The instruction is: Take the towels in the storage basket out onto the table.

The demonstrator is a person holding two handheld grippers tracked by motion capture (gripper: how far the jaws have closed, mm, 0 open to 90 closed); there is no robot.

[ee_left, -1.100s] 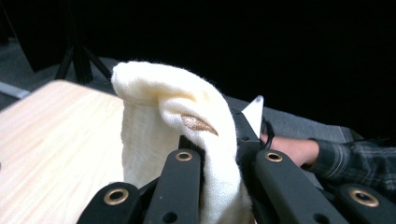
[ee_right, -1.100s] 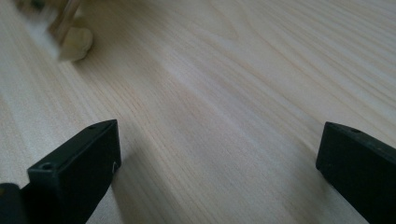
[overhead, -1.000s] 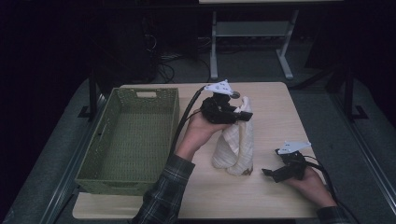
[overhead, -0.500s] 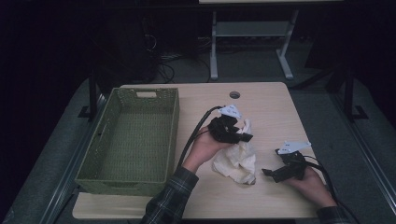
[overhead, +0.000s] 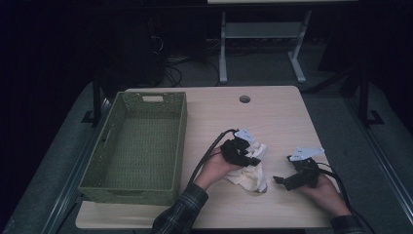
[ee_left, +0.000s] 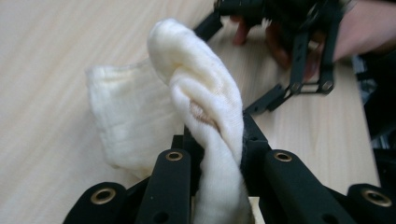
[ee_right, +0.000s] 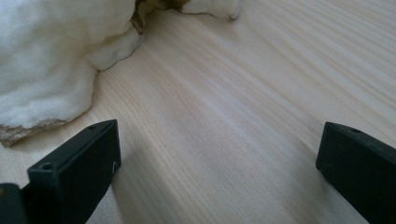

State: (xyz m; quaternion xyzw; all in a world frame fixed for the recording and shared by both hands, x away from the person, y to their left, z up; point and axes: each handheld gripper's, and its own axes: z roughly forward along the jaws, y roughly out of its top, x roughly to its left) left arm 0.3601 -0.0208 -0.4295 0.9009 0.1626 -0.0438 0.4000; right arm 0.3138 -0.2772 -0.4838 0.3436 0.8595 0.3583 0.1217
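A cream cloth (overhead: 249, 175) lies crumpled on the wooden table (overhead: 272, 122), near its front edge. My left gripper (overhead: 251, 158) is shut on a bunched fold of the cloth (ee_left: 205, 107), whose lower part rests on the tabletop. To its right, my right gripper (overhead: 280, 180) rests low on the table, open, with bare wood between its jaws (ee_right: 215, 154). The cloth's edge (ee_right: 42, 70) lies just ahead of the right gripper's left jaw. In the left gripper view, the right gripper (ee_left: 299, 51) and its hand show beyond the cloth.
A green woven basket (overhead: 117, 183) stands empty on the left half of the table. A round cable hole (overhead: 244, 99) sits near the far edge. Bare tabletop lies between the basket and the cloth and across the far half.
My left gripper has come down and toward the front with the cloth, which went from hanging tall to crumpled on the table. The right gripper has stayed put.
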